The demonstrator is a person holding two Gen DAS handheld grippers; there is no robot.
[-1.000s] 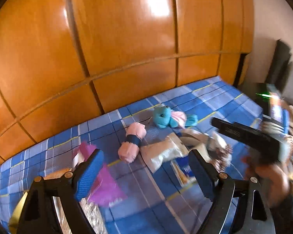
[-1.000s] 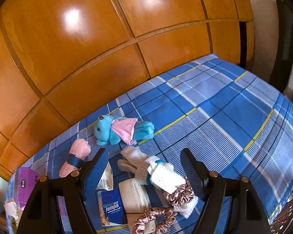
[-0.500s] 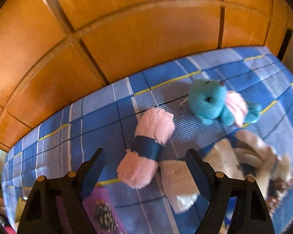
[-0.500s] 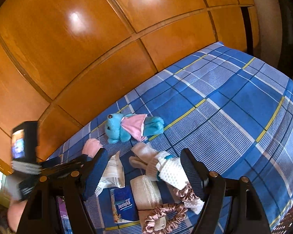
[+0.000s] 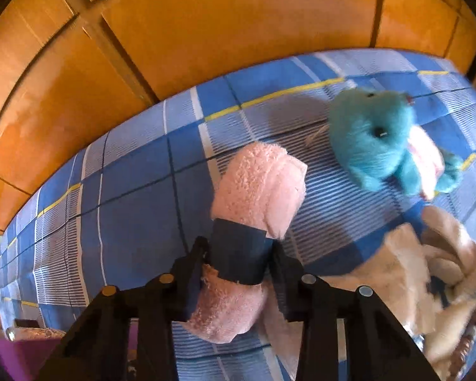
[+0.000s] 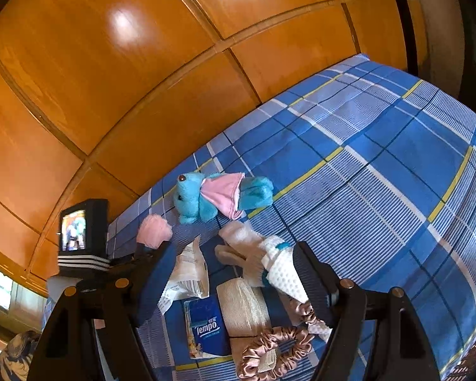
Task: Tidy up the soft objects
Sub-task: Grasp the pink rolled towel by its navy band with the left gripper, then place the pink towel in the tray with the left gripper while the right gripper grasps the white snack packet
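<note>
A pink fluffy towel roll (image 5: 257,187) with a dark blue band (image 5: 238,257) lies on the blue checked bedsheet (image 5: 133,187). My left gripper (image 5: 239,254) straddles the band from above. Its jaws are closing and both pads touch the band's sides. In the right wrist view the roll's pink end (image 6: 154,231) shows beside the left gripper's body. My right gripper (image 6: 233,254) hovers open over a heap of soft items, holding nothing. A blue plush toy (image 5: 374,139) (image 6: 203,197) with a pink scarf lies just past the roll.
Under the right gripper lie white socks (image 6: 263,260), a folded beige cloth (image 6: 241,308), a tissue pack (image 6: 204,327), a pink scrunchie (image 6: 269,349) and a crumpled plastic bag (image 6: 187,270). An orange wooden wardrobe (image 6: 174,63) borders the bed's far side. A purple box (image 5: 19,355) sits low left.
My left gripper dropped onto the pink roll and its wide-open jaws narrowed onto the blue band. The right gripper barely moved and stayed open.
</note>
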